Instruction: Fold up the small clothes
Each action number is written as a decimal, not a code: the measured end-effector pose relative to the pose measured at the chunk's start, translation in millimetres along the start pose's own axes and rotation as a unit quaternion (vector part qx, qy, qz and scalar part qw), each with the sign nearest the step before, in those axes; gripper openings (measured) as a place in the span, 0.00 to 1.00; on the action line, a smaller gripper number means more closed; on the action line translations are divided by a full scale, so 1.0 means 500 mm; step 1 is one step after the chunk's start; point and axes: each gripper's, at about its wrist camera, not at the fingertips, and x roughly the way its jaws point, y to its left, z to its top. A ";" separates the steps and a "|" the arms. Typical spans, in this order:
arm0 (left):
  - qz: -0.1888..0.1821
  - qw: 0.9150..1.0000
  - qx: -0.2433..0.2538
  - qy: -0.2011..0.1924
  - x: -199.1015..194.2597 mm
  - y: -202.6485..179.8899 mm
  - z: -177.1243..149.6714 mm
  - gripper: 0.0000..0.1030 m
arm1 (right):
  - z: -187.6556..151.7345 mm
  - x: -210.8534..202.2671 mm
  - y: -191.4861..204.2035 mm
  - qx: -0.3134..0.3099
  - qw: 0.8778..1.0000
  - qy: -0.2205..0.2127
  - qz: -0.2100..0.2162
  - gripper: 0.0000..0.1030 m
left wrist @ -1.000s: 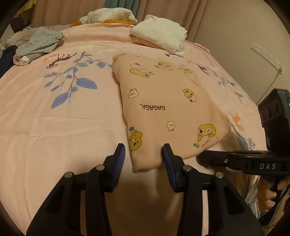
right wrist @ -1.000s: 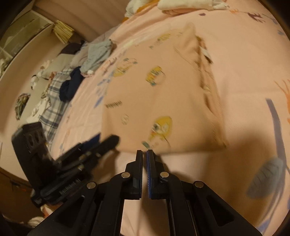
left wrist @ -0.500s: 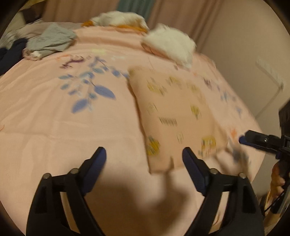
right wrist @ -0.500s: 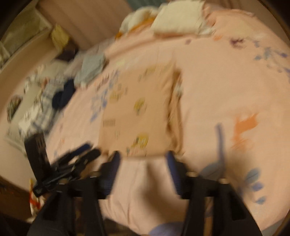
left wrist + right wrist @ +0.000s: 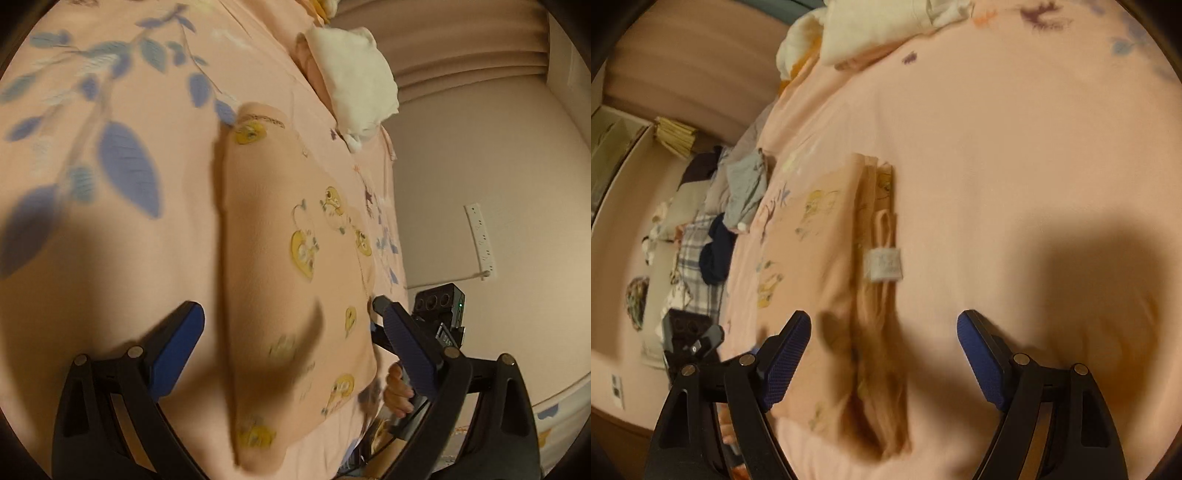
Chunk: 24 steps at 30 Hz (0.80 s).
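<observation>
A folded pink garment with yellow cartoon prints (image 5: 295,258) lies flat on the pink bedsheet (image 5: 92,277). My left gripper (image 5: 291,332) is wide open and empty, low over the garment's near end, which lies between its fingers. My right gripper (image 5: 884,339) is also wide open and empty, over the garment's layered edge (image 5: 875,332), where a white care label (image 5: 885,264) sticks out. The right gripper also shows at the right of the left wrist view (image 5: 439,317), and the left gripper at the lower left of the right wrist view (image 5: 690,339).
A folded white and pink pile (image 5: 354,85) sits at the far end of the bed. Loose grey, navy and plaid clothes (image 5: 738,206) lie beyond the garment at the left. A wall with a power strip (image 5: 480,240) is right of the bed's edge.
Both grippers have opened wide; the right was shut a second ago. Both have moved in low over the folded garment, each view now tilted along its length.
</observation>
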 end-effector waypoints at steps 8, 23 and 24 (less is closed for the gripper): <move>0.028 0.996 0.074 0.046 0.093 -0.064 0.031 0.94 | 0.014 0.039 0.024 -0.033 0.997 -0.011 0.073 0.80; 0.151 0.972 0.177 0.012 0.101 -0.102 -0.003 0.33 | 0.005 0.045 0.020 -0.039 0.997 -0.042 0.053 0.27; 0.150 0.971 0.187 0.003 0.092 -0.112 -0.007 0.32 | -0.001 0.036 0.021 -0.037 0.996 -0.054 0.059 0.26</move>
